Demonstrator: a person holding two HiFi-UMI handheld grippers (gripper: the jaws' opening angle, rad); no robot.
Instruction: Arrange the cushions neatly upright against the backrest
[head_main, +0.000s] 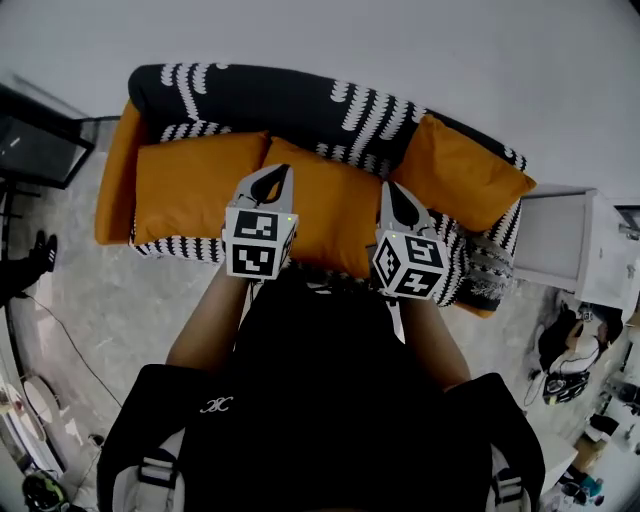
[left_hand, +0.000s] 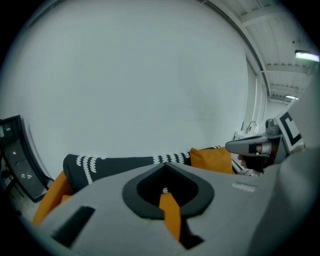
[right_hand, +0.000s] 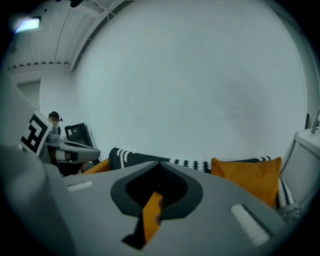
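Holds L gripper (head_main: 277, 175) and R gripper (head_main: 393, 192) out over sofa (head_main: 113, 170), both w/ jaws pressed together, pinching nothing; only a sliver of orange fabric seen thru the slit in each gripper view. Three orange cushions in a row along backrest (head_main: 300, 105), row's long axis running L-R across head view. Mid cushion (head_main: 330, 225) straight ahead of and below both grippers: L gripper above its L edge, by the seam w/ L cushion (head_main: 195, 190); R gripper above its R edge, just beside R cushion (head_main: 460, 175). L and mid cushions either leaning on backrest or flat on seat, can't tell from this steep angle; squared to each other, edges touching. R cushion skewed, turned approx diagonal in sofa's R corner, one corner poking out toward white cabinet (head_main: 555, 240); in R gripper view standing up ahead and to the R. Prob. approach phase, no contact visible. Next move, as a judgement: needs jaws spread before any grab. R gripper nearer the skewed cushion, so likely an R-hand job to square it; L gripper nearer L cushion. Risk of just shoving soft fabric w/ shut tips and tipping a cushion fwd off backrest.
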